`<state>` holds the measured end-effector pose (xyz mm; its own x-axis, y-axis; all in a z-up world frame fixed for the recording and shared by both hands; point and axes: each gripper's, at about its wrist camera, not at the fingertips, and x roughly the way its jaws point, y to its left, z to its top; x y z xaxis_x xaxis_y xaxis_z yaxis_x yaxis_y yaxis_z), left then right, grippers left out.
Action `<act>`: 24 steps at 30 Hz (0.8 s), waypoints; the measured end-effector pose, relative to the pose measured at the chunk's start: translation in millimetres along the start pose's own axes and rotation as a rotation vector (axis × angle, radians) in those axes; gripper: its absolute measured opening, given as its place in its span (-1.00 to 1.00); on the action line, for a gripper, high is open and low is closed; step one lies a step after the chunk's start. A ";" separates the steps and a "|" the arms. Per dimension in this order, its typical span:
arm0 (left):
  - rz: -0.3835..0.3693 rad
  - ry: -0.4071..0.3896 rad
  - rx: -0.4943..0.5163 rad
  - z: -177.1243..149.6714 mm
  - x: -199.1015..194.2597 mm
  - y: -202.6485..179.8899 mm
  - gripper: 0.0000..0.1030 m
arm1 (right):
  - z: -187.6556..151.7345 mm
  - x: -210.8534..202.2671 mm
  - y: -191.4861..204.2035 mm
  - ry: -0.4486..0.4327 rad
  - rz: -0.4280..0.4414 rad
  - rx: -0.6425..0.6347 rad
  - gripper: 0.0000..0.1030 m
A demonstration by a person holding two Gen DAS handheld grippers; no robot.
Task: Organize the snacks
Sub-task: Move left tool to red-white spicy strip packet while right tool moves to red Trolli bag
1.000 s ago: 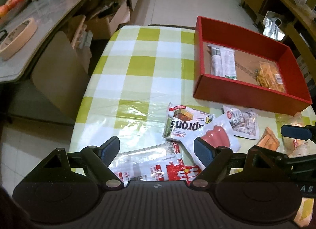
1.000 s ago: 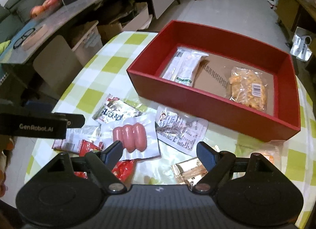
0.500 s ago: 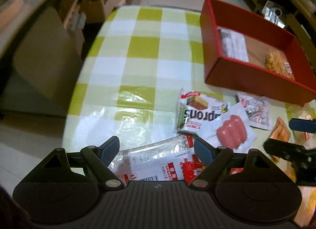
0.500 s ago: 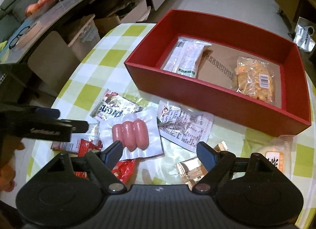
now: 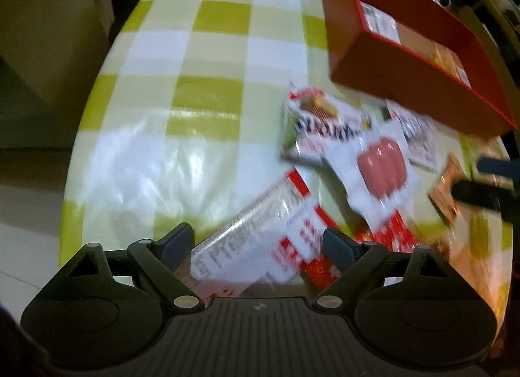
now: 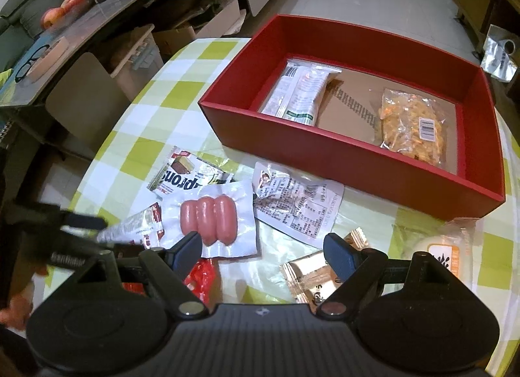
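1. The left gripper points steeply down with its jaws spread wide, and they have just been opening further; the long packet lies between them, but the pads do not press on it, so nothing is grasped.
2. The right gripper hangs released over the pile, jaws apart and empty; the sausage pack lies just ahead of its left finger, the gold sachets by its right.
3. The long packet lies flat on the bench at the near edge of the pile, its far end tucked under the sausage pack; it looks light, thin and crinkly, a glossy film with red print; I would judge it slippery and limp, best pinched across its narrow width near the middle, so the ends do not droop.
4. The sausage pack is a soft vacuum pouch, three plump pink links in a flat white border; the border is the safer hold.
5. Beyond it lie a wafer packet and a printed sachet, both thin foil, overlapping their neighbours.
6. The box is stiff red card with upright walls; it already holds a white pack and a clear bag of orange crisps, probably fragile.
7. The bench wears a shiny green-and-white check cloth.
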<state>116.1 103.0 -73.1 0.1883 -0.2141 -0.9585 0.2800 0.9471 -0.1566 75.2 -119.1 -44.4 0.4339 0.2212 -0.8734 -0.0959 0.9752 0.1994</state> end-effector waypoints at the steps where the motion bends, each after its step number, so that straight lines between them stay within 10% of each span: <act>1: -0.004 0.004 -0.001 -4.0 -2.0 -0.3 0.76 | -0.4 -2.0 0.7 -0.004 0.003 -0.003 0.70; 7: -0.071 0.050 -0.009 -34.7 -8.4 -11.5 0.77 | -6.6 -9.1 3.9 -0.006 0.006 -0.016 0.70; 14: 0.079 0.018 -0.004 -30.3 -3.4 -27.8 0.73 | -26.9 -21.2 -0.5 0.000 -0.021 0.004 0.70; 24: 0.056 0.024 0.000 -34.7 -5.2 -22.0 0.65 | -52.5 -30.9 -11.8 0.020 -0.033 0.024 0.70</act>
<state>76.3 91.6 -73.0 0.1808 -0.1554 -0.9712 0.2698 0.9574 -0.1030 15.9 -137.2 -43.1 0.4181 0.1896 -0.8884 -0.0601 0.9816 0.1812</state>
